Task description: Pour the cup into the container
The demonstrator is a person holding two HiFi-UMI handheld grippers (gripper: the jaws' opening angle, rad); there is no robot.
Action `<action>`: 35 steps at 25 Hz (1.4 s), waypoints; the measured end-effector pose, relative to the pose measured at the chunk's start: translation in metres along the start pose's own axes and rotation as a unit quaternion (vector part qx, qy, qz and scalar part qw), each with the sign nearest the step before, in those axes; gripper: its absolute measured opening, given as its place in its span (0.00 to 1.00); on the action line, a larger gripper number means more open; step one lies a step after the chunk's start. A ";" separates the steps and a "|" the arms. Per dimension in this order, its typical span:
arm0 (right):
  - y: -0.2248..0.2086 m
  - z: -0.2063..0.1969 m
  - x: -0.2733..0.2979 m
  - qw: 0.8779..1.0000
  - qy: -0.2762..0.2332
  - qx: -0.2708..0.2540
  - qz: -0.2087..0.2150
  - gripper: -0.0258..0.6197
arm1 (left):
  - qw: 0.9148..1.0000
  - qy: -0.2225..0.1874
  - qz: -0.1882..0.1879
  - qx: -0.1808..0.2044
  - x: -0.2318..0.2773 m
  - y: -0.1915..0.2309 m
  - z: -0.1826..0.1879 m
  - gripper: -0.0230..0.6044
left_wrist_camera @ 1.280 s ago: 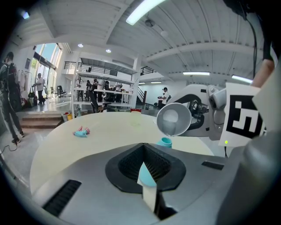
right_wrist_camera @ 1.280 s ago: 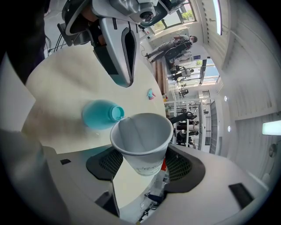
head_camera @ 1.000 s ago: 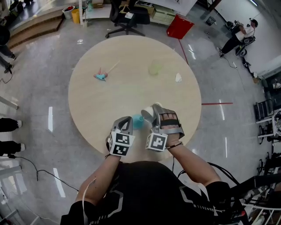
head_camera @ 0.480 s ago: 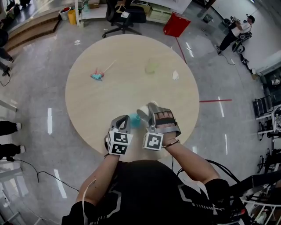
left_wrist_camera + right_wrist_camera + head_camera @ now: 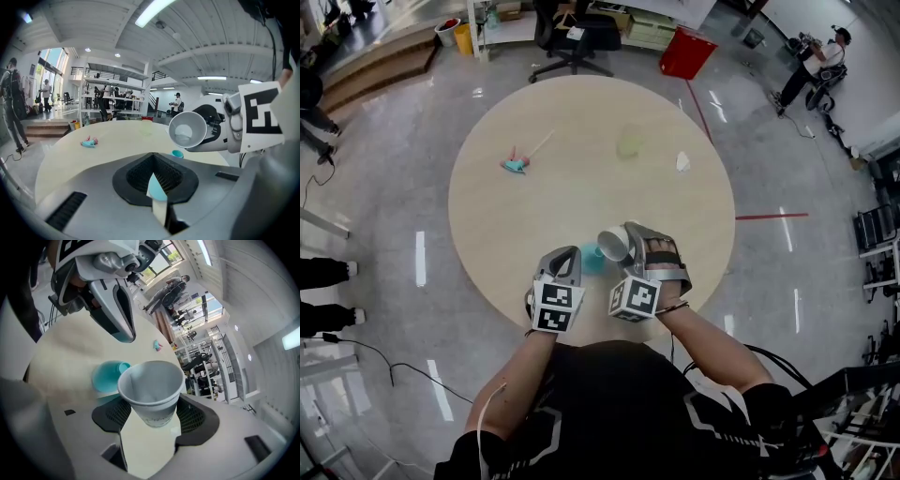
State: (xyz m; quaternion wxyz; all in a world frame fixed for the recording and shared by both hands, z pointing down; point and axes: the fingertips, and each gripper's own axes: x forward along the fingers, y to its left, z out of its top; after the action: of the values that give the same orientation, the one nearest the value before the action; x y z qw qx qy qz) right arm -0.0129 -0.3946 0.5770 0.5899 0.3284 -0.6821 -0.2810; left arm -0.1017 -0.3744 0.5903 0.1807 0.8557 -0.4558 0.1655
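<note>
A white paper cup (image 5: 612, 246) lies tipped on its side in my right gripper (image 5: 630, 240), whose jaws are shut on its wall. Its mouth faces left, over a small teal container (image 5: 592, 260) on the table's near part. In the left gripper view the cup (image 5: 187, 130) shows a white inside. In the right gripper view the cup (image 5: 152, 390) fills the jaws, and the teal container (image 5: 105, 376) lies just beyond it. My left gripper (image 5: 575, 257) is shut on the container's near rim (image 5: 157, 187).
On the far part of the round beige table (image 5: 525, 216) lie a pink and teal item (image 5: 516, 162), a pale green cup (image 5: 630, 147) and a small white thing (image 5: 682, 163). An office chair (image 5: 572, 37) and a red bin (image 5: 689, 53) stand on the floor beyond.
Both grippers and the tipped cup keep their places over the teal container. Only the head view has shifted a little.
</note>
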 end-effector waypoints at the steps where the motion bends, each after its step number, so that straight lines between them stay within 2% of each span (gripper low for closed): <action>1: 0.000 0.000 -0.001 1.000 -0.007 0.026 0.011 0.51 | 1.000 0.000 0.000 -0.002 -0.002 0.000 0.002 0.04; 4: -0.001 -0.006 -0.006 0.992 -0.027 0.118 0.037 0.51 | 1.000 -0.006 0.002 -0.008 -0.006 -0.001 0.009 0.04; 7: -0.008 -0.012 -0.007 0.978 -0.055 0.194 0.052 0.51 | 1.000 -0.015 0.006 -0.015 -0.006 0.001 0.018 0.04; 11: 0.001 -0.021 -0.011 0.946 -0.081 0.299 0.091 0.52 | 0.999 -0.019 0.003 -0.025 -0.012 -0.002 0.021 0.04; 15: 0.000 -0.035 -0.012 0.921 -0.104 0.359 0.112 0.51 | 0.999 -0.026 -0.004 -0.026 -0.013 -0.009 0.028 0.04; 18: 0.002 -0.049 -0.009 0.892 -0.118 0.417 0.125 0.52 | 0.999 -0.020 0.007 -0.034 -0.015 -0.010 0.023 0.04; 24: 0.009 -0.076 0.002 0.862 -0.130 0.470 0.138 0.52 | 0.998 0.000 0.026 -0.052 -0.014 -0.011 0.012 0.04; 28: 0.028 -0.093 0.015 0.858 -0.121 0.475 0.157 0.52 | 0.997 0.006 0.029 -0.068 -0.009 -0.014 0.003 0.04; 33: 0.051 -0.110 0.029 0.840 -0.114 0.501 0.172 0.52 | 0.995 0.016 0.054 -0.088 -0.004 -0.005 -0.013 0.04; 35: 0.057 -0.115 0.034 0.838 -0.109 0.504 0.175 0.52 | 0.993 0.017 0.065 -0.096 -0.004 -0.001 -0.017 0.04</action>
State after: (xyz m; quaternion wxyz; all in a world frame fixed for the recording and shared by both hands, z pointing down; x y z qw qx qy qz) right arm 0.0914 -0.3846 0.6586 0.3039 0.4229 -0.8354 0.1760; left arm -0.1047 -0.3629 0.6030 0.2583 0.8003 -0.5207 0.1469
